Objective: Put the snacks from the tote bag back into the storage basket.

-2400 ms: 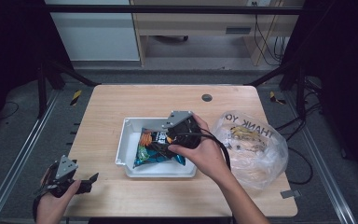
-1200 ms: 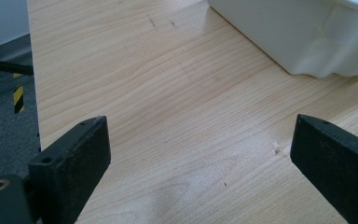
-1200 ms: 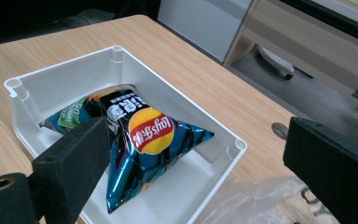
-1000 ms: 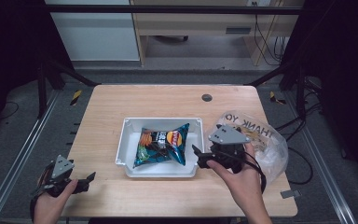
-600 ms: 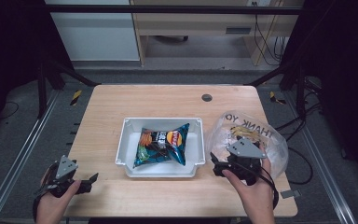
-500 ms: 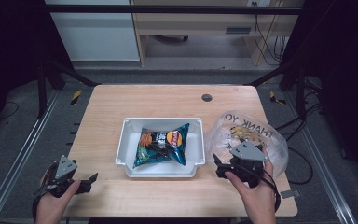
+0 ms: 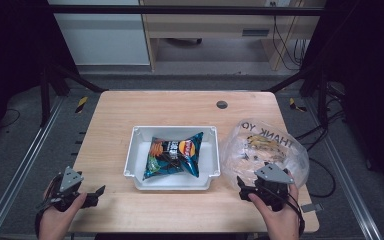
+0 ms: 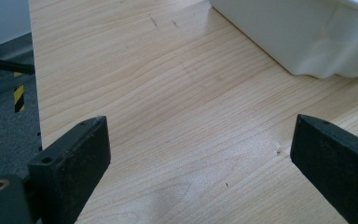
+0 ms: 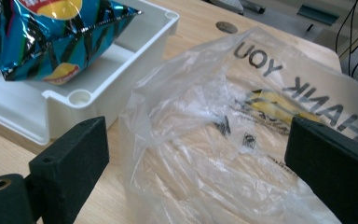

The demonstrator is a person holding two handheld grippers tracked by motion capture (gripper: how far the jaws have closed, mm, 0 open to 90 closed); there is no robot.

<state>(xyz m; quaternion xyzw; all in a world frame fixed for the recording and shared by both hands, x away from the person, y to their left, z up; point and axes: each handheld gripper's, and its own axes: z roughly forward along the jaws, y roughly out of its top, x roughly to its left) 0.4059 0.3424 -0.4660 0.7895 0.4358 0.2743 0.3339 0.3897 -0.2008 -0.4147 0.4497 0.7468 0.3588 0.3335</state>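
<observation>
Right gripper (image 7: 241, 186) was positioned at the near right part of the desk (image 7: 180, 107), held in the person's right hand (image 7: 280, 220). Its jaws stood wide apart and gripped nothing. In the right gripper view, the jaws framed the clear plastic bag (image 9: 242, 135), which lay just ahead of them on the desk surface. The bag carried dark printed lettering and a yellow mark, and its near edge rested just beside the white tray (image 9: 121, 74).

Left gripper (image 7: 96, 192) was located at the near left corner of the desk, held in the left hand (image 7: 55, 220), well apart from the tray (image 7: 135, 150). Its jaws were likewise wide open and empty; the left gripper view showed bare wood (image 8: 168, 93) between them, with a corner of the tray wall (image 8: 307, 42) farther off.

The blue chip packet (image 7: 174, 155) lay inside the tray, at the middle of the desk. In the right gripper view the packet (image 9: 51, 37) rested against the tray floor, with one corner raised above the rim. A small dark round disc (image 7: 222, 104) sat near the far edge of the desk.
</observation>
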